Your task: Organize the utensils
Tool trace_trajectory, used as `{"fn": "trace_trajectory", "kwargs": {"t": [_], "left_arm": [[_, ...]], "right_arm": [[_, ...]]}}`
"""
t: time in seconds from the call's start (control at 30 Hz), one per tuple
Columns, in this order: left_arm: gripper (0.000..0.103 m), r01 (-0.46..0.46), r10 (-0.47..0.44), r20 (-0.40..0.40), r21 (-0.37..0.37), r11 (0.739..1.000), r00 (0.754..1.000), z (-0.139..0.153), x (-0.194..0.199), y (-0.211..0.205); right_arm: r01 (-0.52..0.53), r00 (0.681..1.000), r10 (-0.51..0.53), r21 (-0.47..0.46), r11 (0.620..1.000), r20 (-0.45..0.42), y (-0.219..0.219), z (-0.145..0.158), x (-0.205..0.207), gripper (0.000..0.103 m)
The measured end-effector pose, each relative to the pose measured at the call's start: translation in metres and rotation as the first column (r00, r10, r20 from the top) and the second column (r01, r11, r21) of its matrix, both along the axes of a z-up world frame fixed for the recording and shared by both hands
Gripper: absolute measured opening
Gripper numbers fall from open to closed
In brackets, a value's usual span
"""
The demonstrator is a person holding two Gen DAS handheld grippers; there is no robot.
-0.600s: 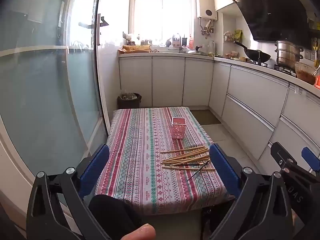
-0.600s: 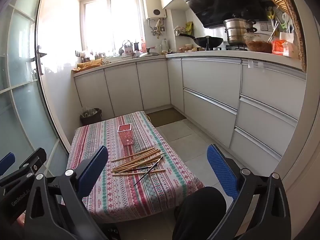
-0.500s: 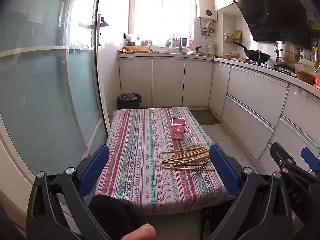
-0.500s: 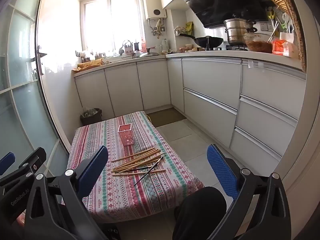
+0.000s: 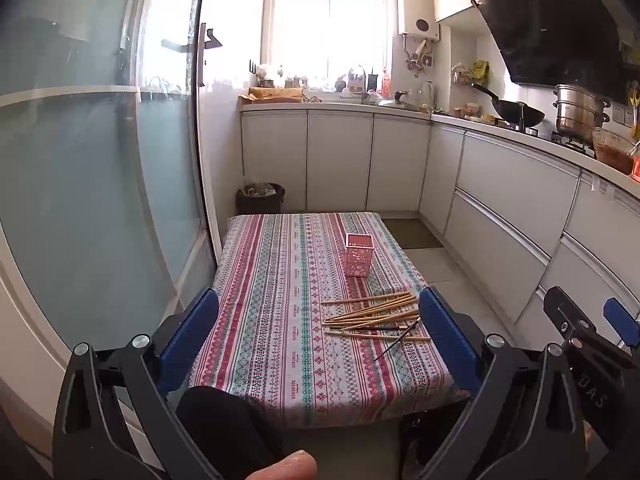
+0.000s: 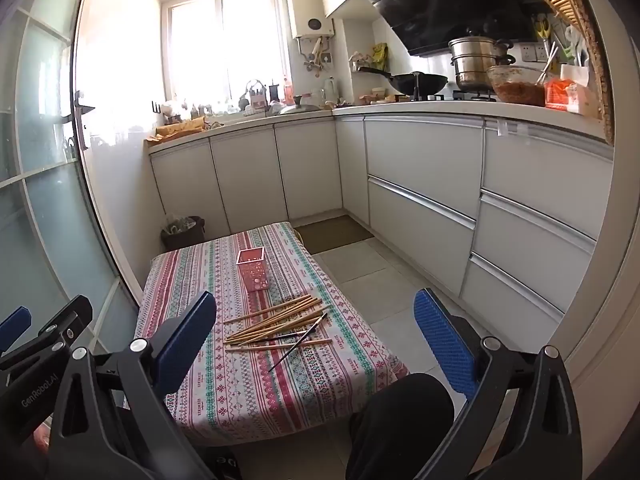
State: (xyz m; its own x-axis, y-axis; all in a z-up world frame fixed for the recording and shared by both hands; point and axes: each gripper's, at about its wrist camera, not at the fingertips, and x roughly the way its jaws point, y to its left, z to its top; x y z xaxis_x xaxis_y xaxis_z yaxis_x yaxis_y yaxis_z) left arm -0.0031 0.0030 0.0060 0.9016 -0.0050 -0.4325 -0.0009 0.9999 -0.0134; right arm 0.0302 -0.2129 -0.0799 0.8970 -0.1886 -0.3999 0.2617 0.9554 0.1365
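One table (image 5: 280, 320) under a striped cloth carries one pink holder (image 5: 359, 254), upright past the middle. Nearer lies one loose heap of chopsticks (image 5: 372, 316); I count about ten wooden, two dark. Left gripper (image 5: 316, 344) and right gripper (image 6: 316, 340) both gape wide, empty, short of the table.

I'm in a home kitchen: white cabinets (image 6: 420, 168) run under an L-shaped counter, a wok (image 6: 416, 82) and steamer pot (image 6: 476, 60) sit beneath a black range hood (image 5: 560, 28), with what looks like a water heater (image 6: 310, 12) beside the window (image 5: 328, 20).
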Motion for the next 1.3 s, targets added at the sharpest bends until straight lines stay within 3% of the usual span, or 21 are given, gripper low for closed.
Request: {"fn": "trace_trajectory", "kwargs": {"t": [1.3], "left_arm": [[0.096, -0.020, 0.020, 0.002, -0.029, 0.999, 1.000, -0.0073, 0.0025, 0.0057]], "right_arm": [[-0.006, 1.000, 0.005, -0.017, 1.000, -0.016, 0.0036, -0.0038, 0.0008, 0.096]]}}
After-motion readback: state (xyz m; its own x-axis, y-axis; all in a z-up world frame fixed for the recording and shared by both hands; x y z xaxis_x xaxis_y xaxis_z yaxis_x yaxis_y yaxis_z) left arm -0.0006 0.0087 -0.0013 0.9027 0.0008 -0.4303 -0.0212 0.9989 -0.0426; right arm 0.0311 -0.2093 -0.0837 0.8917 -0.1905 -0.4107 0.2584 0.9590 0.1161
